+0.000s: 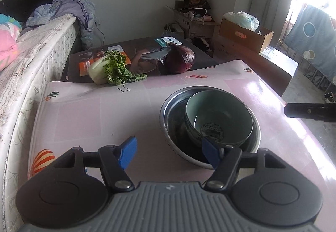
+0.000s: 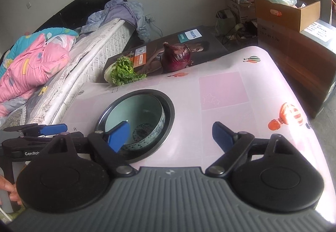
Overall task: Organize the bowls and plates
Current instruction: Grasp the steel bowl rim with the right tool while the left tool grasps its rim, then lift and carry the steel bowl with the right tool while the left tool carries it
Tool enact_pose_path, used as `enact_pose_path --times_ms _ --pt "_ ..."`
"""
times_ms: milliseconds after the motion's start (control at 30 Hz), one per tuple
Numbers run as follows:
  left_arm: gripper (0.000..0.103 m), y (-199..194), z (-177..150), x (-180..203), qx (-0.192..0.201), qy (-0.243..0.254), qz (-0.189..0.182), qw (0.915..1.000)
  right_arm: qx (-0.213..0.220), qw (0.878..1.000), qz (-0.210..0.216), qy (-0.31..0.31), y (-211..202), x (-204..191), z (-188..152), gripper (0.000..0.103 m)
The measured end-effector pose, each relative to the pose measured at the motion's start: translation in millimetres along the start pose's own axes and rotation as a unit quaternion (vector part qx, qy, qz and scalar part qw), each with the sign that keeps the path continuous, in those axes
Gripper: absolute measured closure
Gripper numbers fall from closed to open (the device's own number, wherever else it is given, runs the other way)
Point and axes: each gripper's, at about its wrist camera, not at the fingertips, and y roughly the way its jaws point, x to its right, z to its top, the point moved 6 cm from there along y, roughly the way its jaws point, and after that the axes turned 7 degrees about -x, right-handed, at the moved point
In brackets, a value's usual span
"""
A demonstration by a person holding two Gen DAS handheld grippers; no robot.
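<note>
The left gripper [image 1: 169, 153] hangs part open and empty, its right pad over the near rim of the pan [image 1: 168, 125]. The right gripper [image 2: 171, 136] is likewise empty, just right of it. The bowl [image 1: 218, 118] sits tilted inside the pan, mid-counter [image 1: 88, 114]. A careless pinch might, I think, tip the bowl or skid the pan.
</note>
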Motion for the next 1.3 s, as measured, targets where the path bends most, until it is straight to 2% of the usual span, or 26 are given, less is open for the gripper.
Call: enact_pose_path --times_ms 67,167,400,567,667,800,967,1300 --pt "0.037 11 4 1 -0.006 0.002 -0.005 1.0 -0.017 1.0 0.006 0.013 22 6 4 0.036" --pt "0.047 23 8 2 -0.018 0.002 -0.009 0.9998 -0.037 0.999 0.015 0.024 46 11 5 0.051" --pt "0.068 49 12 2 -0.051 0.003 -0.005 0.9987 -0.075 0.997 0.021 0.009 86 7 6 0.066" --pt "0.073 67 10 -4 -0.075 -0.016 -0.006 0.997 -0.084 0.996 0.038 0.016 103 6 6 0.078" --pt "0.075 75 10 -7 -0.084 -0.031 -0.016 0.9959 -0.091 0.994 0.049 0.027 111 7 5 0.079" --pt "0.082 80 11 -8 -0.086 -0.041 -0.024 0.9951 -0.094 0.994 0.054 0.035 119 7 5 0.083" --pt "0.083 79 11 -8 -0.091 -0.048 -0.024 0.9945 -0.097 0.991 0.071 0.055 125 6 6 0.092" --pt "0.083 72 6 -4 -0.097 -0.047 -0.026 0.9938 -0.104 0.991 0.073 0.052 117 6 0 0.092"
